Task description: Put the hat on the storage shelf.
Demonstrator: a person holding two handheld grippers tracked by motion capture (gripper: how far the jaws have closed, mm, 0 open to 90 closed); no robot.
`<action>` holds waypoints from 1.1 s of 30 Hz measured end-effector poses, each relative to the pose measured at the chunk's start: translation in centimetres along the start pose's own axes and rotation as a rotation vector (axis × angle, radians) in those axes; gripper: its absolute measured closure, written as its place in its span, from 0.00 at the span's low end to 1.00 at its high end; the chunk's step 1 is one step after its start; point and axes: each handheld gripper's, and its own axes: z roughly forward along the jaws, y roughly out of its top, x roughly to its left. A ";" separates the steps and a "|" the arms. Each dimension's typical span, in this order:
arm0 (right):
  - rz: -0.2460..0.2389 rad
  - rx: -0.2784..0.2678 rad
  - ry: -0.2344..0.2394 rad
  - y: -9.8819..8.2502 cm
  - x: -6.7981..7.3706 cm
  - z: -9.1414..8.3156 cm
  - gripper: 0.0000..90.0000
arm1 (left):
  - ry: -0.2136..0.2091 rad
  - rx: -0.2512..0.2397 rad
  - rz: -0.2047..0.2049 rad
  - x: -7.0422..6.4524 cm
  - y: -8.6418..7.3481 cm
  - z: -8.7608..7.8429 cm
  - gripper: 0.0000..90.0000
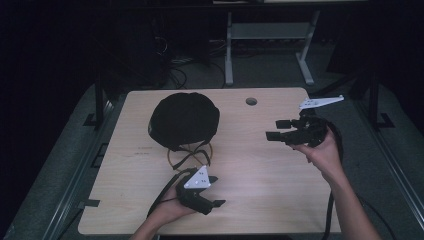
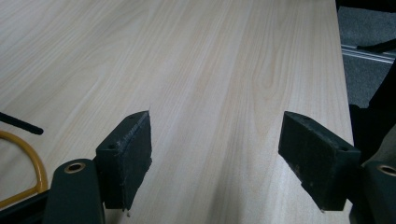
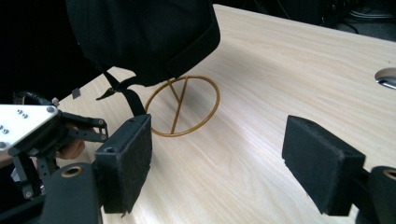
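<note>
A light wooden table (image 1: pixel 260 190) stands in a dark room, and everything below is placed against the black cap (image 1: pixel 184 120) on it.

The cap sits at the far left-centre of the table, raised on a yellow wire stand (image 1: pixel 189 156) whose ring base rests on the wood. A black strap (image 3: pixel 126 93) hangs from the cap's underside down toward the ring. In the right gripper view the cap's brim overhangs the ring, and the stand's thin yellow uprights meet inside it.

Nearer the front edge than the cap, just below the stand's ring, the left hand (image 1: pixel 167 210) holds the left gripper (image 1: pixel 216 190). A grey three-cornered plate (image 1: pixel 197 178) sits on top of it. It points away from the cap, toward the right side of the table. Its jaws stand wide apart with nothing between them; the left gripper view shows only bare wood in the gap, with a curve of the yellow ring at the lower left corner.

Right of the cap and well apart from it, the right hand (image 1: pixel 325 152) holds the right gripper (image 1: pixel 275 128) above the table, aimed back toward the cap. Its jaws are also spread wide and hold nothing. Between the cap and this gripper, near the far edge, is a round cable hole (image 1: pixel 251 101) in the tabletop.

Beyond the table, a grey metal frame (image 1: pixel 270 45) stands on the floor.
</note>
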 end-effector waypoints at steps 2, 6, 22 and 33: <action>0.005 0.003 0.000 -0.3 0.0 0.0 0.27 | -0.001 0.004 -0.005 0.0 0.0 0.0 0.28; 0.008 0.008 -0.001 -1.0 -0.1 -0.2 0.26 | 0.001 0.001 -0.008 0.0 -0.1 0.1 0.27; 0.045 0.027 -0.001 -3.8 -0.7 -0.9 0.27 | 0.002 0.001 -0.005 0.0 -0.1 0.1 0.27; 0.056 0.046 -0.008 -5.7 -0.7 -1.1 0.27 | 0.005 -0.005 -0.010 0.0 -0.1 0.0 0.27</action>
